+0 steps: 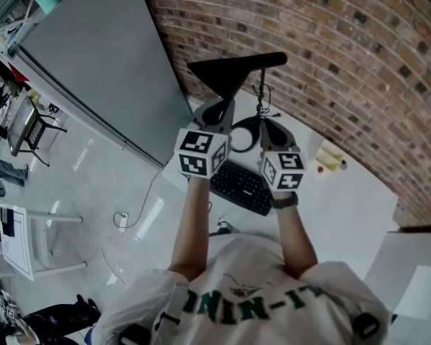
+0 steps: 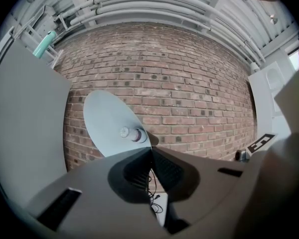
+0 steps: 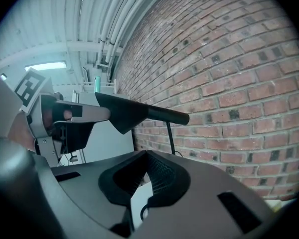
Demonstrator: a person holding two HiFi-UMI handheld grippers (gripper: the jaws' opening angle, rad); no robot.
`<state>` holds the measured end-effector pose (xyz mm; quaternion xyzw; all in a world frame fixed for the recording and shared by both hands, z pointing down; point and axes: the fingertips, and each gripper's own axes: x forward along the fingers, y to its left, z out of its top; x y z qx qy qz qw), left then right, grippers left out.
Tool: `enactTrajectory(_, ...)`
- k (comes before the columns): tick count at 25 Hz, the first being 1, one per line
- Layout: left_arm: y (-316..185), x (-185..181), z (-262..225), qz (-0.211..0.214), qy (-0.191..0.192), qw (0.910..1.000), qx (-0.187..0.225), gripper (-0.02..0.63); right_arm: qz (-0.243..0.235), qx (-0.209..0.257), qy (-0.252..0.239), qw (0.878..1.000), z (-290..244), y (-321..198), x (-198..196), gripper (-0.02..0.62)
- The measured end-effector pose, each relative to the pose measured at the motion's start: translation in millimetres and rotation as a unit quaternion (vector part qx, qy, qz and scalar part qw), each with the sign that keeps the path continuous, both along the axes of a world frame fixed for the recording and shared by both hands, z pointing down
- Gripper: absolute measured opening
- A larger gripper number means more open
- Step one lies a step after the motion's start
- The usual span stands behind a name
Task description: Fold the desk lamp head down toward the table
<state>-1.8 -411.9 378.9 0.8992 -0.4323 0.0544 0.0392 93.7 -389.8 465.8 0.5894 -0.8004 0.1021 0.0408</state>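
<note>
The lamp head [image 1: 233,70] stands high above the worktop [image 1: 345,207], close to the brick wall [image 1: 345,56], on a thin stem [image 1: 262,92]. The left gripper [image 1: 221,106] is up under it. In the left gripper view its jaws are together, with the tips at the thin lower rim of the head, which they seem to pinch. The right gripper [image 1: 267,124] hangs just beside the stem, its jaws narrow with the tips meeting and nothing between them.

Risks, as I judge them:
- The pinch is on a thin, sloping rim. Pulling down at an angle could let the rim slide out of the jaws, and the head would spring back.
- Nothing steadies the stem or the foot. A stiff hinge could make the lamp tip or drag toward the person instead of folding.
- The keyboard [image 1: 241,185] lies on the worktop below and in front, so a head that drops fast could strike it.
- The bulb [image 2: 132,133] sits bare in the open underside, and a slipped jaw could knock it.

Count: 1 lamp head, 1 stem, 1 bulb, 1 keyboard, 2 grippers.
</note>
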Motion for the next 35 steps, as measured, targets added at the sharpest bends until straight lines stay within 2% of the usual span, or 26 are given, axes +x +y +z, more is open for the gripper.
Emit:
enactTrajectory(24, 0.1, -1.7, 26.0, 0.004, 0.026, 0.9991, -0.034, 0.003, 0.011, -0.011, -0.008, 1.0, 8.5, 5.1, -2.2, 0.002)
enactTrajectory(35, -0.9, 2.2, 57.5, 0.018, 0.031, 0.9969, -0.07, 0.003, 0.026, -0.017, -0.004, 1.0, 12.6, 4.8, 3.5, 0.002)
